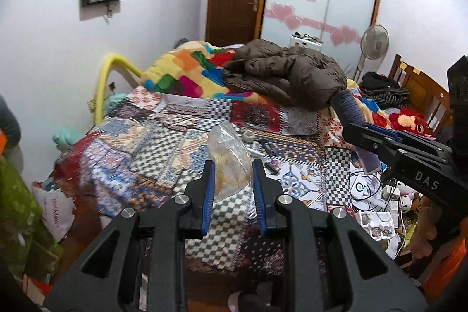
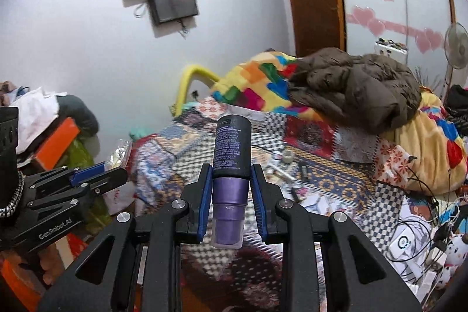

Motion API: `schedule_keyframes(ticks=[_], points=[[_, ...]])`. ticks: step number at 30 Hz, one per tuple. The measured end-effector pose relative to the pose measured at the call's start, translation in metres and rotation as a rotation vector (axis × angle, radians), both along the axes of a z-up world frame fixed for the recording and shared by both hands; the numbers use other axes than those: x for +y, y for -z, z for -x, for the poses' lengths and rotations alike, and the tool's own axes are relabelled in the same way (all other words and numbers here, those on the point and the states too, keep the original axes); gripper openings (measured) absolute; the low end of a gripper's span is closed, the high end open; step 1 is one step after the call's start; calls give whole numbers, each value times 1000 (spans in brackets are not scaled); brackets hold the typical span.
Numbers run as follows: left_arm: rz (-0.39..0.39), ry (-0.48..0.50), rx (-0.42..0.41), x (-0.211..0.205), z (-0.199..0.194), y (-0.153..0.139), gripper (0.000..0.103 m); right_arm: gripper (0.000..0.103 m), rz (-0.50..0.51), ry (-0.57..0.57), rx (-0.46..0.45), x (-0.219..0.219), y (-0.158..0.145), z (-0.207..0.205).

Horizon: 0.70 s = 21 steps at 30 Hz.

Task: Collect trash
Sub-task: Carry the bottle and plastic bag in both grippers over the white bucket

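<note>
Above the bed, your left tool pinches the bag and your right tool pinches the can, both clear of the quilt, so keep grips firm w/ steady wrists till you reach a bin.

Crinkly clear plastic bag; matt black, glossy purple can.

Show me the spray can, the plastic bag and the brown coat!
spray can [image 2: 232, 148], right wrist view, its black printed body.
plastic bag [image 1: 231, 158], left wrist view, its crinkled middle.
brown coat [image 1: 286, 75], left wrist view, its puffy middle.
</note>
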<state>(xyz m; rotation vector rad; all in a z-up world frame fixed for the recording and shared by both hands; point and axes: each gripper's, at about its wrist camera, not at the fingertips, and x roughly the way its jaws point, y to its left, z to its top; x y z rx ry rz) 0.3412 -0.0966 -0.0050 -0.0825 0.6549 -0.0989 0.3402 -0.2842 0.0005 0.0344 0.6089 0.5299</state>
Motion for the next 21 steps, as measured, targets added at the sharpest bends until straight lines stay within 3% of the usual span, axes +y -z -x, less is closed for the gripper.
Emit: schedule_keyframes(ticks=[12,21], points=[[-5,-148,-17,87,101,-2,24,24,-25,-150,10,80,6,62],[24,-274,33,158,154,30,24,24,50,-288,58,154,30,97]])
